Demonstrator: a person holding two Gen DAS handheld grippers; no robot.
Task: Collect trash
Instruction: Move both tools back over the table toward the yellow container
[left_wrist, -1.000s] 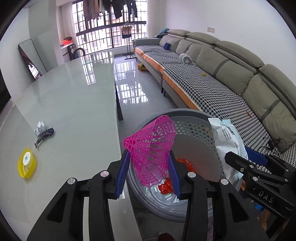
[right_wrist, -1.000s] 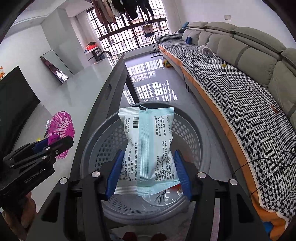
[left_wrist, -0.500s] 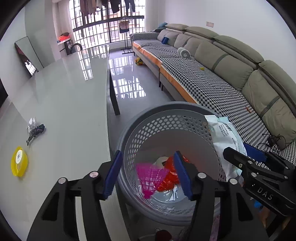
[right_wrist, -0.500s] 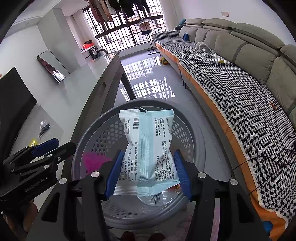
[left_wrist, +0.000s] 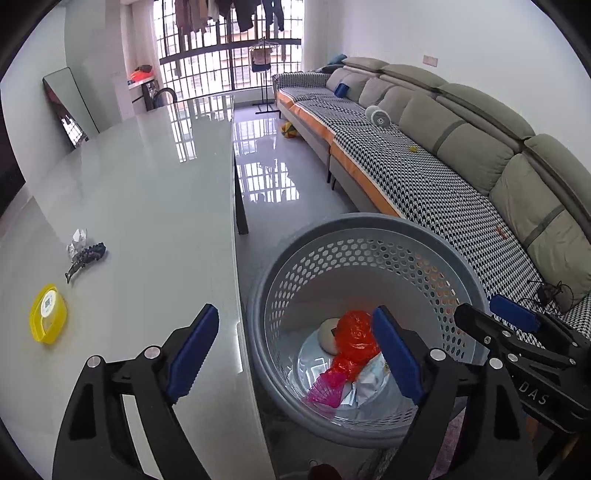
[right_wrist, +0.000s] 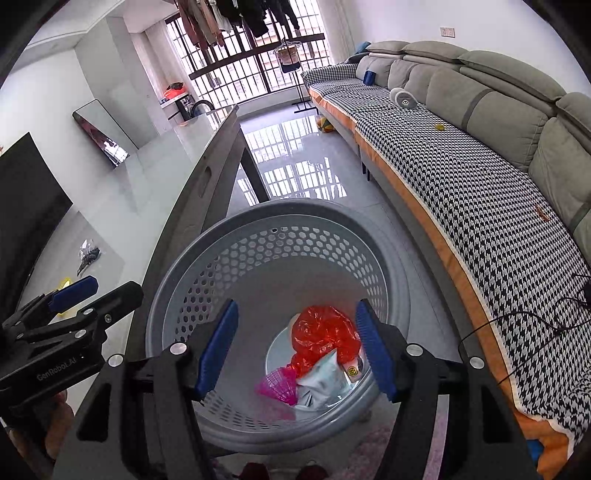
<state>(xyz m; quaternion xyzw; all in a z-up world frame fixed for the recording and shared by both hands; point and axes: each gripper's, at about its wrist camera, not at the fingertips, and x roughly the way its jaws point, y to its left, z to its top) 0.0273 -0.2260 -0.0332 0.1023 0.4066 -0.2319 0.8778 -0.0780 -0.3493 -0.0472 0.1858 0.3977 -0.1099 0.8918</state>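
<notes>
A grey perforated basket (left_wrist: 369, 225) (right_wrist: 280, 210) stands on the floor beside the table. Inside lie a pink mesh piece (left_wrist: 325, 387) (right_wrist: 279, 386), a red plastic bag (left_wrist: 356, 338) (right_wrist: 321, 336), a pale wipes packet (right_wrist: 325, 380) and a white round thing (left_wrist: 328, 334). My left gripper (left_wrist: 295, 350) is open and empty over the table edge and the basket's rim. My right gripper (right_wrist: 295, 347) is open and empty above the basket. On the table lie a yellow tape roll (left_wrist: 48, 319), a dark crumpled wrapper (left_wrist: 86, 256) and a small clear scrap (left_wrist: 77, 238).
The long glass table (left_wrist: 147, 192) runs along the left. A grey sofa with a houndstooth cover (left_wrist: 424, 173) lines the right wall. The tiled floor lane (left_wrist: 266, 177) lies between them. A black cable (right_wrist: 535, 317) lies on the sofa.
My left gripper opened and the pink mesh piece fell into the basket. My right gripper opened and the wipes packet dropped in too. Both grippers now hang open and empty.
</notes>
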